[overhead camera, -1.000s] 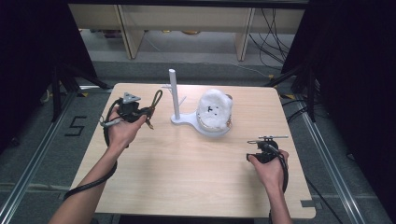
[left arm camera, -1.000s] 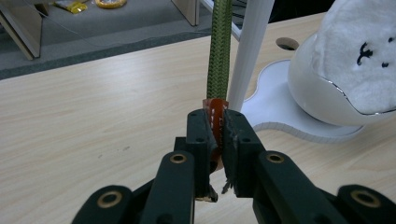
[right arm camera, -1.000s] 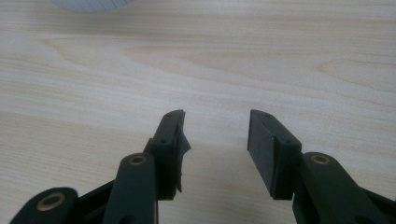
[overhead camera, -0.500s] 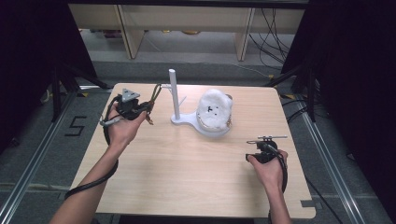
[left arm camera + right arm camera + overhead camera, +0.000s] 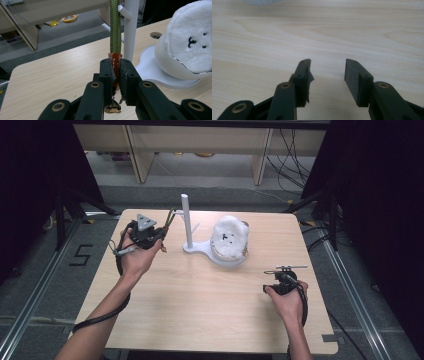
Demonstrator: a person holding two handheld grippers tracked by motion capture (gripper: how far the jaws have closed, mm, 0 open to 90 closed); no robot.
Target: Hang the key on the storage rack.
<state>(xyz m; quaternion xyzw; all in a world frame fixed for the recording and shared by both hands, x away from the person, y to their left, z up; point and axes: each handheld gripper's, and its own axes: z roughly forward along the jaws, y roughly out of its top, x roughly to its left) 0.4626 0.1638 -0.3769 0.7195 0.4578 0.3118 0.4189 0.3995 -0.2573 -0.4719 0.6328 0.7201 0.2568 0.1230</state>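
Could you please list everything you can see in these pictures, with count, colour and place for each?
strap: 1, green braid with an orange-brown end tab, held up beside the stand's post, tab end clamped in the left gripper.
stand: 1, white, post with side pegs on a flat base, far middle of the table.
plush: 1, white and fluffy with small black marks, on the stand's base right of the post.
table: 1, light wood, centre.
shelves: pale wood, on the floor beyond the table.
left gripper: 1, black, shut on the strap, far left of the table.
right gripper: 1, black, fingers apart over bare table, near right.
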